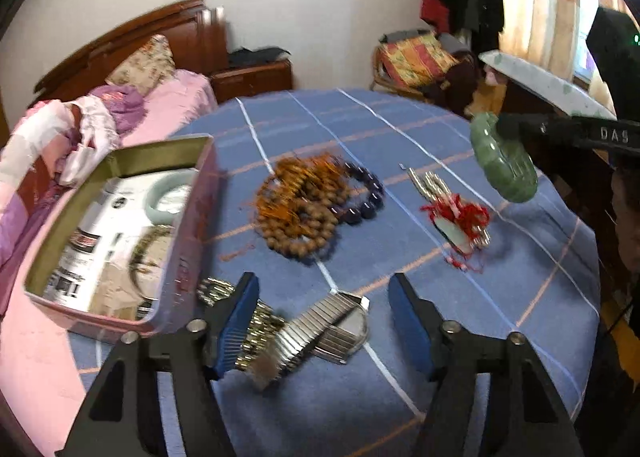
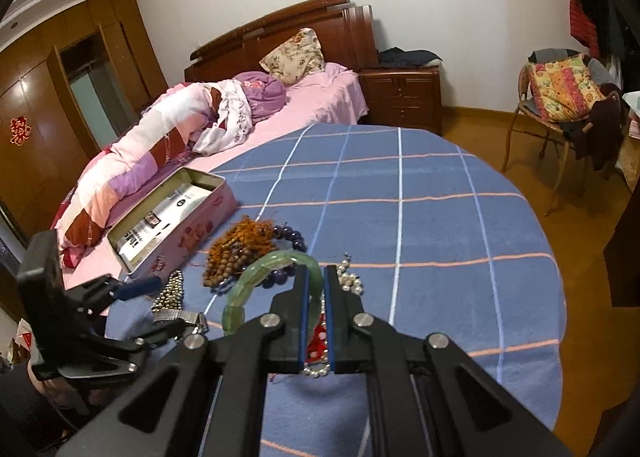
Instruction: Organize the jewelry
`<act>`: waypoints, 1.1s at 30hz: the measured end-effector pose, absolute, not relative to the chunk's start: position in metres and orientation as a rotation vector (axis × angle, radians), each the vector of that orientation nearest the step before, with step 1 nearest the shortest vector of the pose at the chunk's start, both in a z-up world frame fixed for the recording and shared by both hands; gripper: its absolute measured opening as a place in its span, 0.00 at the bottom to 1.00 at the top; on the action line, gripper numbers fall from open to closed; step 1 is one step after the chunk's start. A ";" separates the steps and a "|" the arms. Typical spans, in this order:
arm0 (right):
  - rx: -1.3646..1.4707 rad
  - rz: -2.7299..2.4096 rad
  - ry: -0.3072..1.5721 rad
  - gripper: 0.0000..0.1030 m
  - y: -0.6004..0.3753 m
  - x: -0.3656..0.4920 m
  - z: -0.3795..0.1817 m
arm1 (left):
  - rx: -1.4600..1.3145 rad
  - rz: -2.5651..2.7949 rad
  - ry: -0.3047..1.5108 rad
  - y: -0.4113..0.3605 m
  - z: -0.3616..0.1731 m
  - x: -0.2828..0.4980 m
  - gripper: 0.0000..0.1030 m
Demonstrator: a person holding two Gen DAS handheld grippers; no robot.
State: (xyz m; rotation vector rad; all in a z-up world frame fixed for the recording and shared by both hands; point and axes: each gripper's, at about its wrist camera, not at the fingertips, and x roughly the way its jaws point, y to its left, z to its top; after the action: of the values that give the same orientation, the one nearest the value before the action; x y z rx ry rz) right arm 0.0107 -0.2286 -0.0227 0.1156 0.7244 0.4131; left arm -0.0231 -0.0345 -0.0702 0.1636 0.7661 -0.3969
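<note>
My right gripper [image 2: 315,273] is shut on a green jade bangle [image 2: 260,277] and holds it above the blue checked table; the bangle also shows in the left wrist view [image 1: 502,165]. My left gripper [image 1: 322,289] is open low over a silver metal watch band [image 1: 316,329], apart from it. A pink tin box [image 1: 120,241] at the left holds a pale bangle [image 1: 170,197] and a dark bead string. On the table lie brown wooden beads [image 1: 300,209], dark purple beads [image 1: 368,193], and a red-cord pendant [image 1: 456,217] with silver pieces.
The tin [image 2: 176,225] stands at the table's left edge beside a pink bed [image 2: 240,117]. A chair with clothes [image 2: 560,105] stands far right. Small metal beads [image 2: 170,291] lie near the tin.
</note>
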 end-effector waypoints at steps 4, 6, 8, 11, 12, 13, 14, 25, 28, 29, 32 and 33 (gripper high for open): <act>0.135 0.428 0.735 0.09 -0.227 0.013 -0.028 | 0.180 -0.441 0.840 -0.042 -0.081 -0.016 0.57; 0.137 0.432 0.731 0.09 -0.227 0.012 -0.028 | 0.204 -0.441 0.847 -0.046 -0.083 -0.017 0.57; 0.144 0.436 0.725 0.09 -0.228 0.010 -0.027 | 0.237 -0.442 0.862 -0.052 -0.086 -0.018 0.37; 0.152 0.439 0.717 0.09 -0.228 0.010 -0.025 | 0.250 -0.447 0.864 -0.055 -0.086 -0.020 0.30; 0.153 0.439 0.714 0.09 -0.229 0.009 -0.025 | 0.257 -0.447 0.858 -0.057 -0.086 -0.022 0.27; 0.155 0.439 0.712 0.09 -0.229 0.009 -0.025 | 0.254 -0.450 0.852 -0.057 -0.084 -0.023 0.22; 0.155 0.440 0.710 0.09 -0.229 0.009 -0.024 | 0.247 -0.453 0.847 -0.057 -0.081 -0.024 0.15; 0.142 0.447 0.687 0.09 -0.225 0.006 -0.017 | 0.180 -0.446 0.773 -0.044 -0.052 -0.025 0.14; 0.131 0.456 0.684 0.09 -0.219 0.007 -0.014 | 0.164 -0.429 0.727 -0.037 -0.036 -0.026 0.14; 0.125 0.462 0.680 0.09 -0.216 0.008 -0.011 | 0.160 -0.423 0.711 -0.034 -0.031 -0.026 0.14; 0.109 0.478 0.664 0.09 -0.206 0.012 -0.004 | 0.133 -0.391 0.650 -0.021 -0.011 -0.023 0.14; 0.104 0.483 0.660 0.09 -0.202 0.014 -0.002 | 0.126 -0.381 0.633 -0.016 -0.005 -0.021 0.14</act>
State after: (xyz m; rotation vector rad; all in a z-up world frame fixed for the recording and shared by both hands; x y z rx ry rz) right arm 0.0143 -0.2024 -0.0017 0.1037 0.6603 0.4829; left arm -0.0213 -0.0161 -0.0048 0.1263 0.6326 -0.3807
